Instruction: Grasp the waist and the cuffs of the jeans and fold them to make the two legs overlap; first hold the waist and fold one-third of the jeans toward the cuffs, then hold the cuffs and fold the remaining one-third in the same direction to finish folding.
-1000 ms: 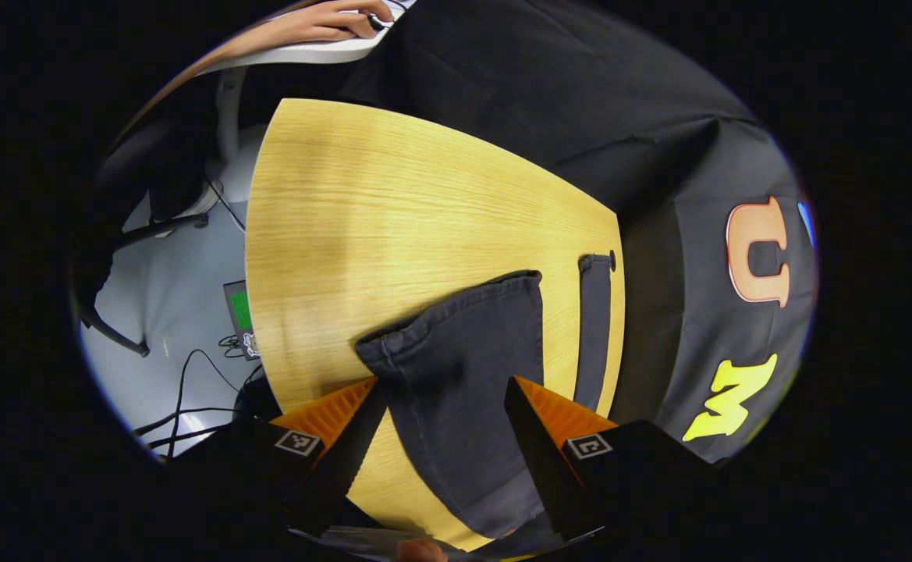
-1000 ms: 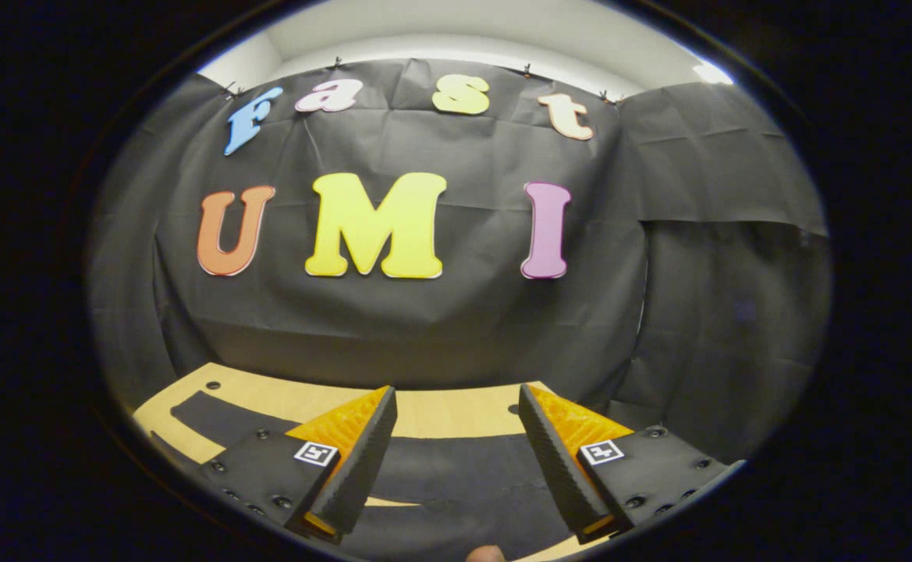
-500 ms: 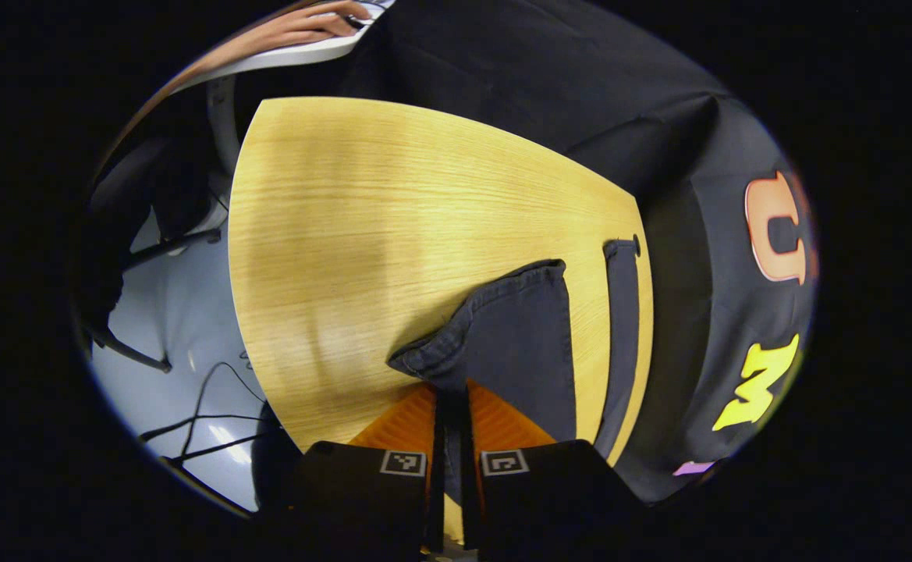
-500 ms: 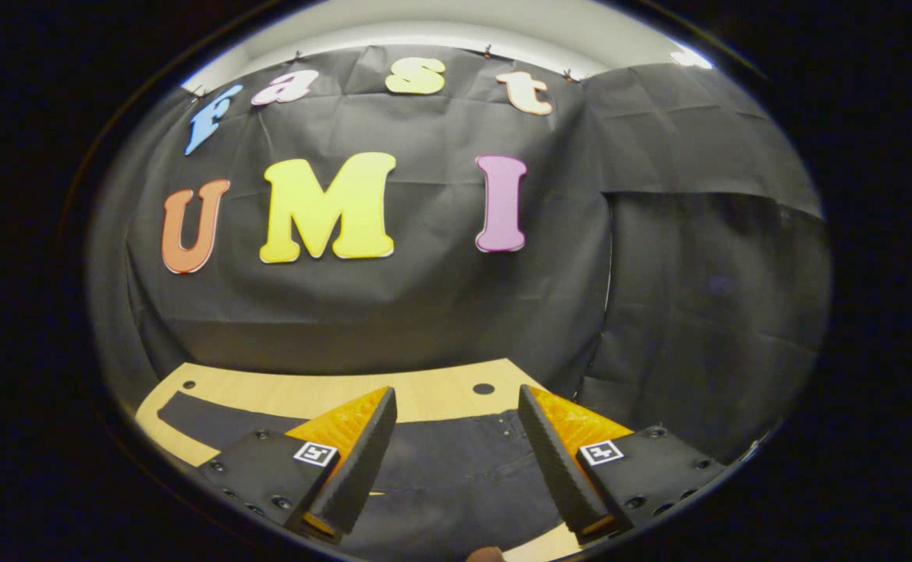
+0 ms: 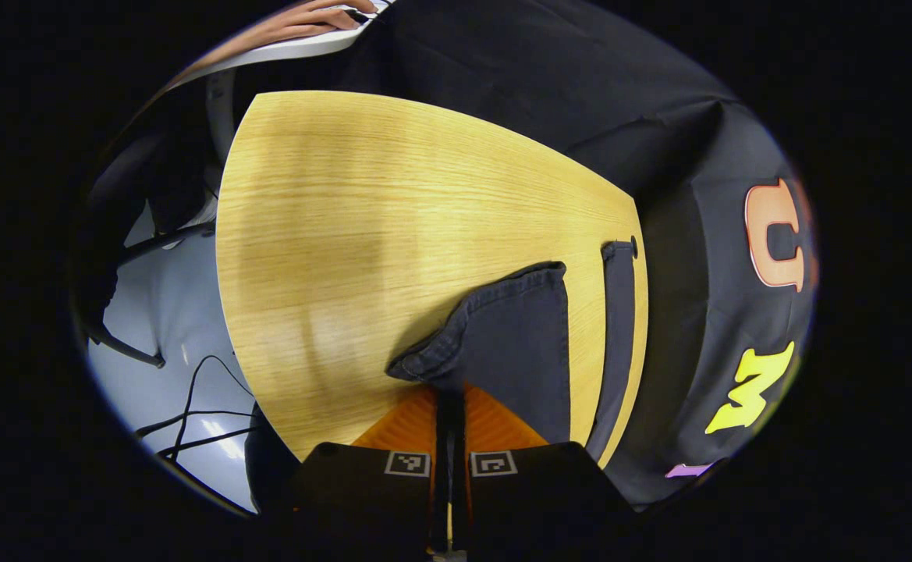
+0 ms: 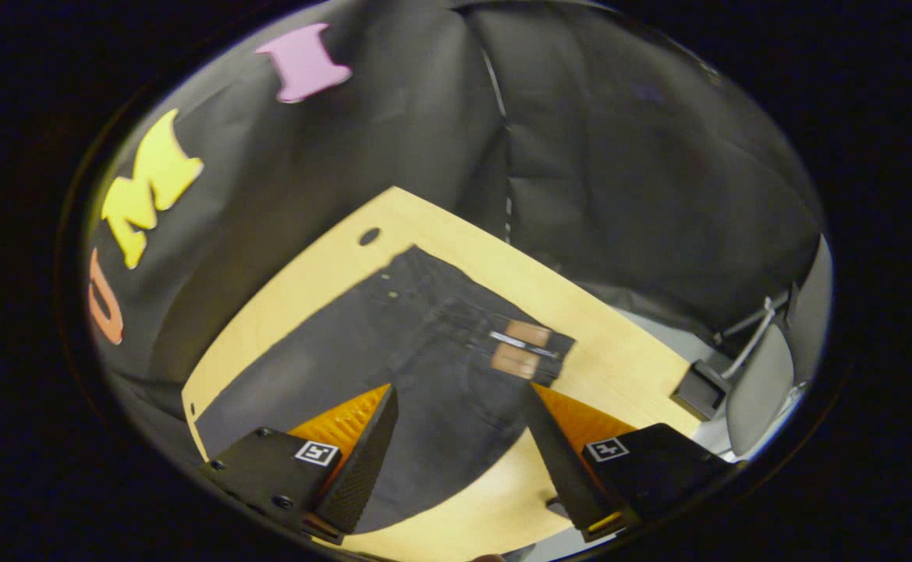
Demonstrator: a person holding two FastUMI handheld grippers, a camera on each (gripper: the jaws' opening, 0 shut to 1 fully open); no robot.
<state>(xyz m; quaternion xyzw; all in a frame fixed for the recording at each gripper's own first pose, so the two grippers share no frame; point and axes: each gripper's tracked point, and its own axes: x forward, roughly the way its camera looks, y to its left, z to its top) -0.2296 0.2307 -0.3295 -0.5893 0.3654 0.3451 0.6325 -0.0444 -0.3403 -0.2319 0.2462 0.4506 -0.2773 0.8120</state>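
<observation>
Left gripper view: the left gripper was closed on the near corner of a cuff of the dark charcoal denim jeans, both fingers pressed together with the fabric pinched between them. The cuff end lay on the pale yellow wood-grain worktop, its hem rumpled where it met the gripper. The second leg ran as a narrow strip just beside the first, along the worktop's far edge and close to a small round hole in the board. Beyond the worktop's left edge, black cables crossed a light grey floor. A person's hand rested on a white surface at the top of the view.

Right gripper view: the right gripper was open, its fingers spread wide above the upper part of the jeans. The waist end, carrying a tan leather patch, lay flat on the worktop between and beyond the fingers; the gripper appeared not to touch the fabric, though fisheye distortion made this uncertain. A grey chair stood off the worktop's right end.
</observation>
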